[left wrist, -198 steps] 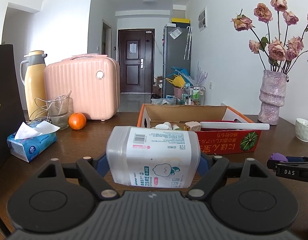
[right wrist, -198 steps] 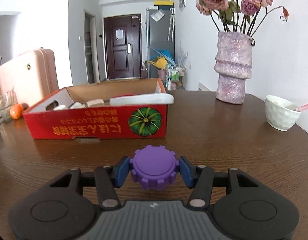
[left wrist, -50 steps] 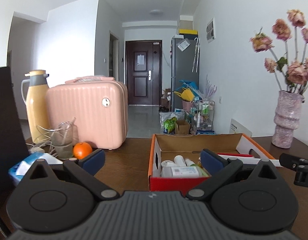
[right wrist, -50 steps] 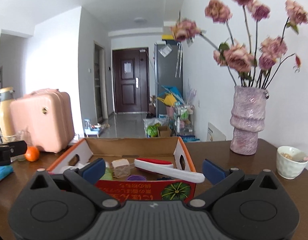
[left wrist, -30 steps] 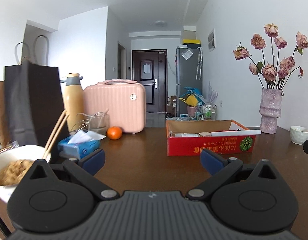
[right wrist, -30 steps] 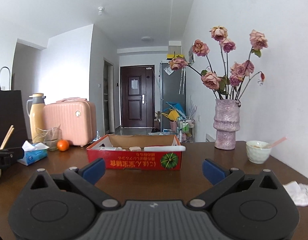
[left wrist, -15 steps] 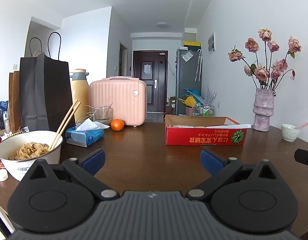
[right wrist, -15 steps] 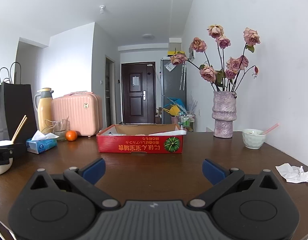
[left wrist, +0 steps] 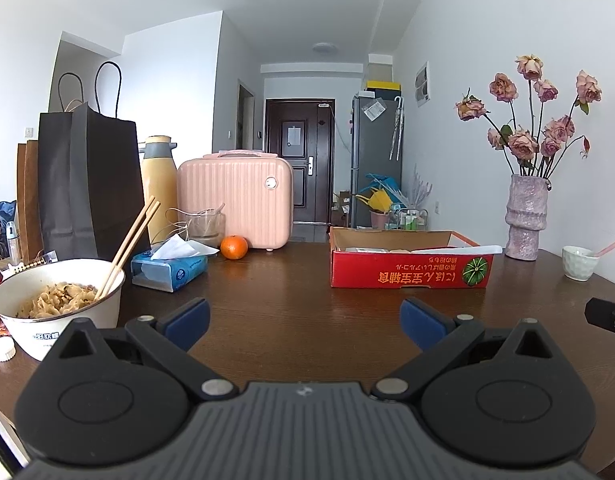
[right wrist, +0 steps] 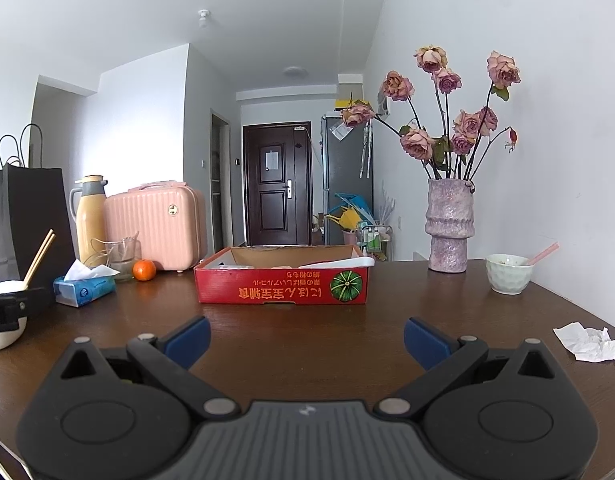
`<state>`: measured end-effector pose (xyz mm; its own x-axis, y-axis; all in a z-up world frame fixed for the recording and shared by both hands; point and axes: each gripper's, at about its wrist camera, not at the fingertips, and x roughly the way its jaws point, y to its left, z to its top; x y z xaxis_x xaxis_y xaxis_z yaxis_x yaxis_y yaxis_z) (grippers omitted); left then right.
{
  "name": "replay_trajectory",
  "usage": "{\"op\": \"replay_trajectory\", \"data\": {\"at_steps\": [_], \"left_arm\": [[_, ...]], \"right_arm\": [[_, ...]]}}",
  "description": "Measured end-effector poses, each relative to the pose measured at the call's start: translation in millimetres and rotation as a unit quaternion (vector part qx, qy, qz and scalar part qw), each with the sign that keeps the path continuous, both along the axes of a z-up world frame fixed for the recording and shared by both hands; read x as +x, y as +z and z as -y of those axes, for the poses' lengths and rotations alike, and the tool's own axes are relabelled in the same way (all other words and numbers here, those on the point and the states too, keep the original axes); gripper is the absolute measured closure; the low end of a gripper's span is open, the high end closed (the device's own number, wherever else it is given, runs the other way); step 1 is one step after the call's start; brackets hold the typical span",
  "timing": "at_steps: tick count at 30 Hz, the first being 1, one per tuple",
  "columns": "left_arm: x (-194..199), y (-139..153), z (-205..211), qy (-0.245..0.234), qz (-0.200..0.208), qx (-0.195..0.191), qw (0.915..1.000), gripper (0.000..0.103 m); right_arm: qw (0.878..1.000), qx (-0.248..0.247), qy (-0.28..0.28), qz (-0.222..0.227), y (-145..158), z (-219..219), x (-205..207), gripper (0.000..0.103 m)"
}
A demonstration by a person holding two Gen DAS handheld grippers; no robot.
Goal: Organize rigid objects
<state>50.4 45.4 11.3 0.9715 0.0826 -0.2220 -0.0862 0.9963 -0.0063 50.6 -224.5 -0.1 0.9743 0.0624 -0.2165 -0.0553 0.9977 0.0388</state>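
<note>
Both claws, left (left wrist: 303, 316) and right (right wrist: 306, 334), retreated, spread, level.

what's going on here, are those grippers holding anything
No. A person holds a hand-held gripper in each hand, and both the left hand-held gripper and the right hand-held gripper are open and empty, held back over the wooden table. The red cardboard box sits ahead with a few items inside, too hidden to identify.
</note>
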Motion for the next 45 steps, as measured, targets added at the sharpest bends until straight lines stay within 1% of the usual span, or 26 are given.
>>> {"op": "replay_trajectory", "data": {"at_steps": [35, 45], "left_arm": [[1.5, -2.3, -2.6, -0.001, -0.003, 0.000, 1.0000, 0.000], [1.5, -4.4, -3.7, -0.004, 0.001, 0.006, 1.0000, 0.000]], "right_arm": [[1.000, 0.000, 0.001, -0.003, -3.5, -3.7, 0.5, 0.000], [1.000, 0.000, 0.002, -0.006, -6.5, -8.5, -0.1, 0.000]]}}
